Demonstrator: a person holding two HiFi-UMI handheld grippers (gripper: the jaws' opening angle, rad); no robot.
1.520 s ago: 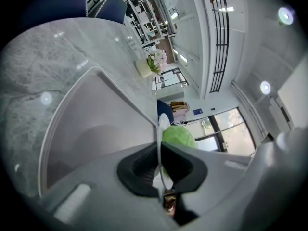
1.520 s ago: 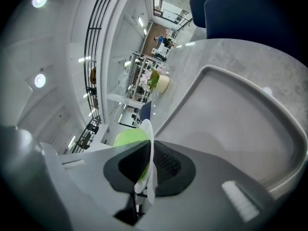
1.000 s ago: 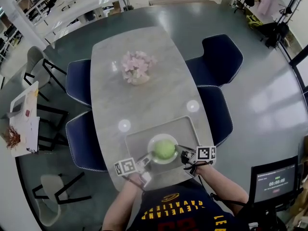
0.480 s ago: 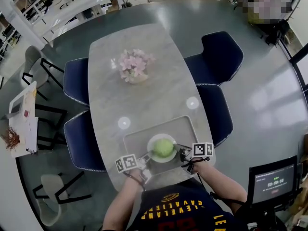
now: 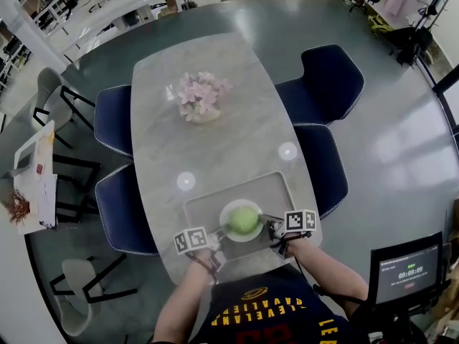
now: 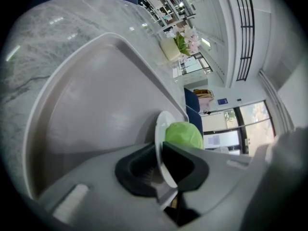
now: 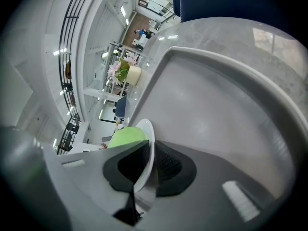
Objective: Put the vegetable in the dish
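Observation:
A round green cabbage lies in a white dish over the grey tray at the table's near end. My left gripper is shut on the dish's left rim and my right gripper on its right rim. In the left gripper view the dish runs edge-on between the black pads of the left gripper, with the cabbage behind it. In the right gripper view the right gripper pinches the dish the same way, the cabbage to its left.
A vase of pink flowers stands at the middle of the long marble table. Dark blue chairs line both sides. A screen on a stand is at the lower right.
Both grippers keep their hold on the dish. The right gripper's marker cube has drawn slightly closer to the dish, and the whole view has shifted a little.

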